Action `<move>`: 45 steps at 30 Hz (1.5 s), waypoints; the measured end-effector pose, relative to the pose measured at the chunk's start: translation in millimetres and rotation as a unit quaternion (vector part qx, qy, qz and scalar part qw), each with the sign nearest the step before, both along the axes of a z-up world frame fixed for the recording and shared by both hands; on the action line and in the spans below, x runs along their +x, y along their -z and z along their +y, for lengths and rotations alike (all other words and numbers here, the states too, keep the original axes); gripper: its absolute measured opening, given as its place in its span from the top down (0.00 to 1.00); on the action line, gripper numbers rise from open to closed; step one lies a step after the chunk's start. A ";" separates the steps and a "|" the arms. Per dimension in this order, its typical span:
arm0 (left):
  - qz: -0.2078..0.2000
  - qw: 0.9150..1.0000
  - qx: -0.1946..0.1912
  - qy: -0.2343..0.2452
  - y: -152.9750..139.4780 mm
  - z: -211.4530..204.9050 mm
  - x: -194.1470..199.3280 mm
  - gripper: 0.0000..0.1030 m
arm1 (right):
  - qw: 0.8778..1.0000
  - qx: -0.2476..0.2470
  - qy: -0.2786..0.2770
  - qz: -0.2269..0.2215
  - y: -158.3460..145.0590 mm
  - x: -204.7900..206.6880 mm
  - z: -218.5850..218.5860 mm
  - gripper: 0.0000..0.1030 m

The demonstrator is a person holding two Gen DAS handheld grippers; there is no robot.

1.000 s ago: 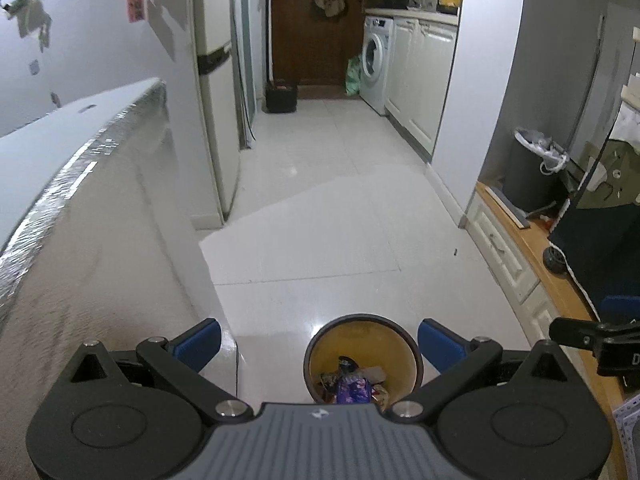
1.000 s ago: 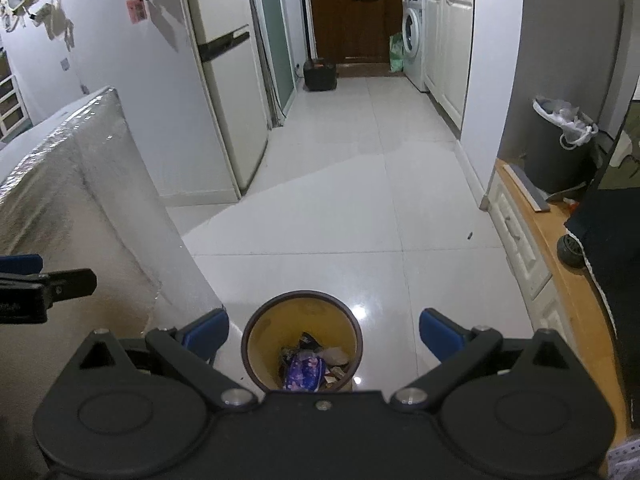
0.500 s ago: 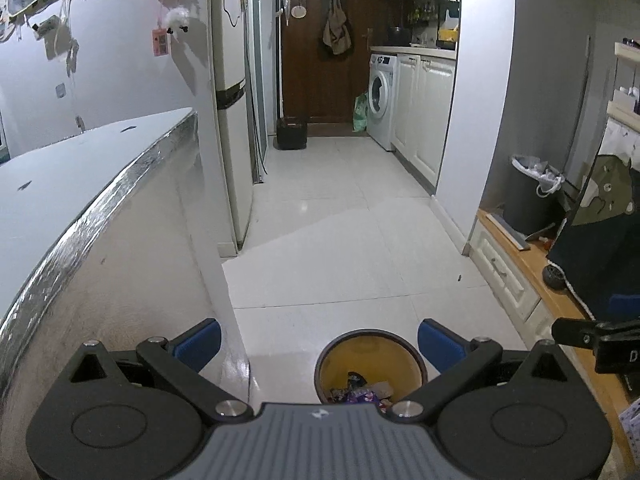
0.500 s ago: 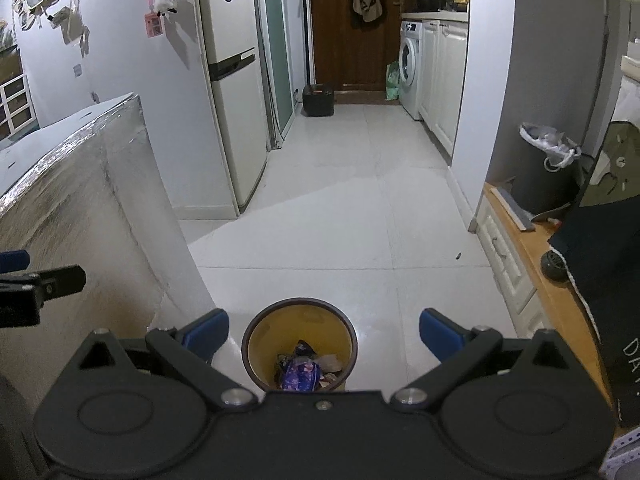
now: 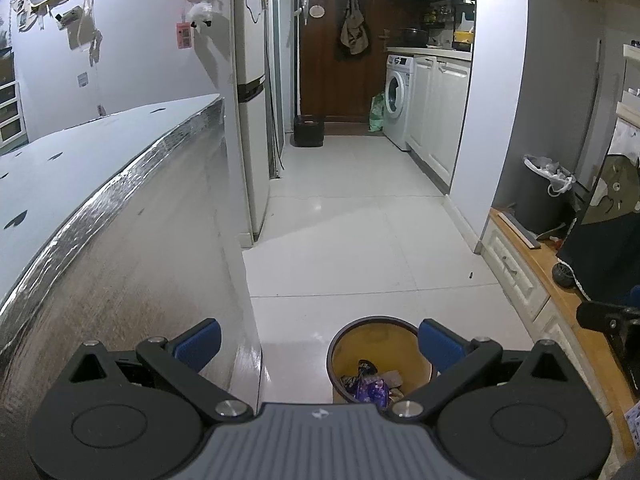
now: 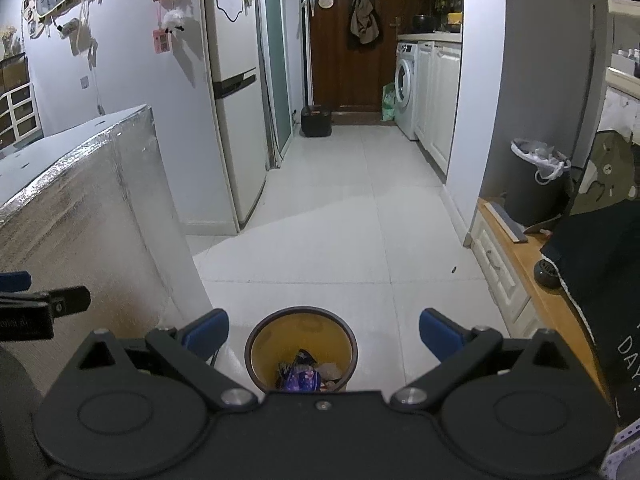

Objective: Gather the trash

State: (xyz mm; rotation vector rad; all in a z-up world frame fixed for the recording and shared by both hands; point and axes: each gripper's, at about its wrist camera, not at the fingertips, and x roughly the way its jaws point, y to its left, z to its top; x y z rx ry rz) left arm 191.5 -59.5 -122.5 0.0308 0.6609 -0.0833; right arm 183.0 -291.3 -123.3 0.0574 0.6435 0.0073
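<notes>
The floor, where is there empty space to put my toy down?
Bare white floor runs from the yellow bin to the brown door, between fridge and cabinets. The wooden ledge on the right is crowded.

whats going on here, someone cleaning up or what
A person holds a two-finger gripper in each hand, collecting trash. Both the left gripper and the right gripper are open and empty, held above a small yellow-lined bin on the white tile floor. The bin already holds crumpled wrappers, one of them purple. A foil-covered counter stands to the left. No loose trash shows on the visible floor except a small dark speck.
</notes>
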 end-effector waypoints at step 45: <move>-0.029 0.999 0.014 0.011 2.5 -3.6 -28.2 0.00 | 0.999 -0.026 0.020 -0.031 3.0 -28.8 15.7 0.00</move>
